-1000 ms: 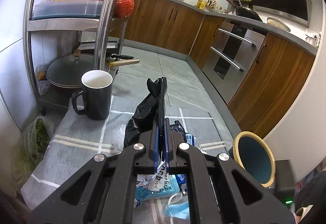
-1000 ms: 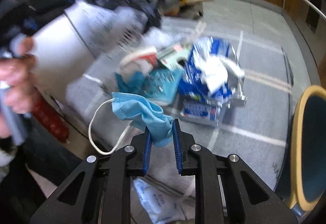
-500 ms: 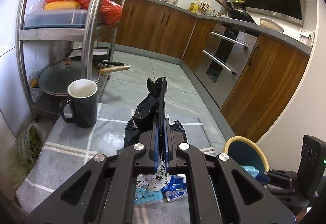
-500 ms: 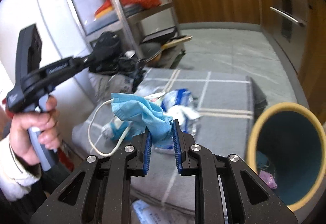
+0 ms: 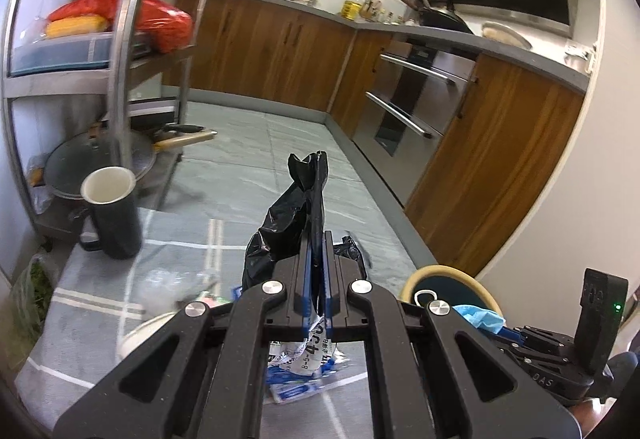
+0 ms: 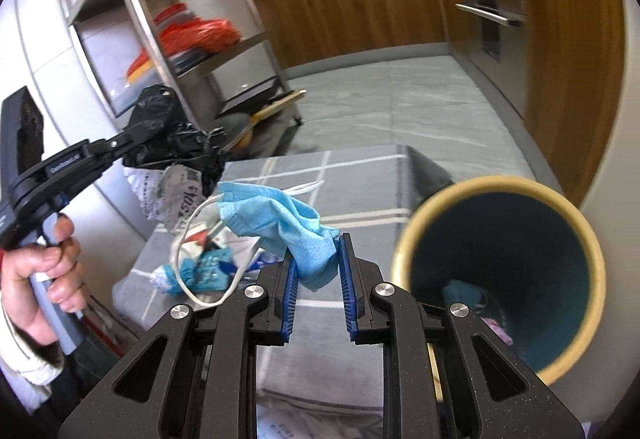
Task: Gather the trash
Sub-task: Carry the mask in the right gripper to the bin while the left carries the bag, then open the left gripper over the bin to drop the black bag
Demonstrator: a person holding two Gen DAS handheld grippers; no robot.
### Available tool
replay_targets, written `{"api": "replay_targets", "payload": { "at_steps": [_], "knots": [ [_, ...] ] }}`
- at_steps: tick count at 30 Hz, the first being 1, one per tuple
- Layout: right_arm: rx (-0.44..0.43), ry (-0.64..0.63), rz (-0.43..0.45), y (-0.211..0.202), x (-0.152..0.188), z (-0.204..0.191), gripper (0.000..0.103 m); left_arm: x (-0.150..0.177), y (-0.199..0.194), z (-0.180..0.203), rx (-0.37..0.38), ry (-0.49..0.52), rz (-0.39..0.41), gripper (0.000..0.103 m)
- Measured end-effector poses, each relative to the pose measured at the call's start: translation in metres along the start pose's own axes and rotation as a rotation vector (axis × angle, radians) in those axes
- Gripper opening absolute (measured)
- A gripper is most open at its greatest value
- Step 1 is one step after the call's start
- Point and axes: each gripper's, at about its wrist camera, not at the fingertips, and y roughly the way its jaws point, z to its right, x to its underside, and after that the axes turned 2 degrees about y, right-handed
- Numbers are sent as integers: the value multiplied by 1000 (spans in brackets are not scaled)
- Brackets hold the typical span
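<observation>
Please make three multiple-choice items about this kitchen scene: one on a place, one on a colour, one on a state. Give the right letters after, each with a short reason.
1. Where does the dark mug stand?
A. on the grey checked cloth, near the metal shelf
B. inside the oven
C. on the far counter

2. What colour is the face mask in the right gripper?
A. red
B. light blue
C. black

3. What is the state of the left gripper?
A. wide open and empty
B. shut on the black plastic bag
C. shut on a spoon

Answers:
1. A, the mug rests on the cloth, in front of the shelf's lower level.
2. B, the crumpled mask between the blue pads is light blue with white ear loops.
3. B, the pads are pressed together with the black bag sticking up between them.
</observation>
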Motion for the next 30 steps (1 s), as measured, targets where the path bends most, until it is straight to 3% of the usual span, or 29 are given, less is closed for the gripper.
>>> {"api": "replay_targets", "payload": {
  "at_steps": [11, 30],
  "knots": [
    [120, 122, 37, -26, 6, 54, 21, 5, 30, 68, 99, 77, -51, 4],
    [266, 273, 52, -49, 21, 106, 21, 39, 101, 174, 235, 162, -164, 4]
  ]
}}
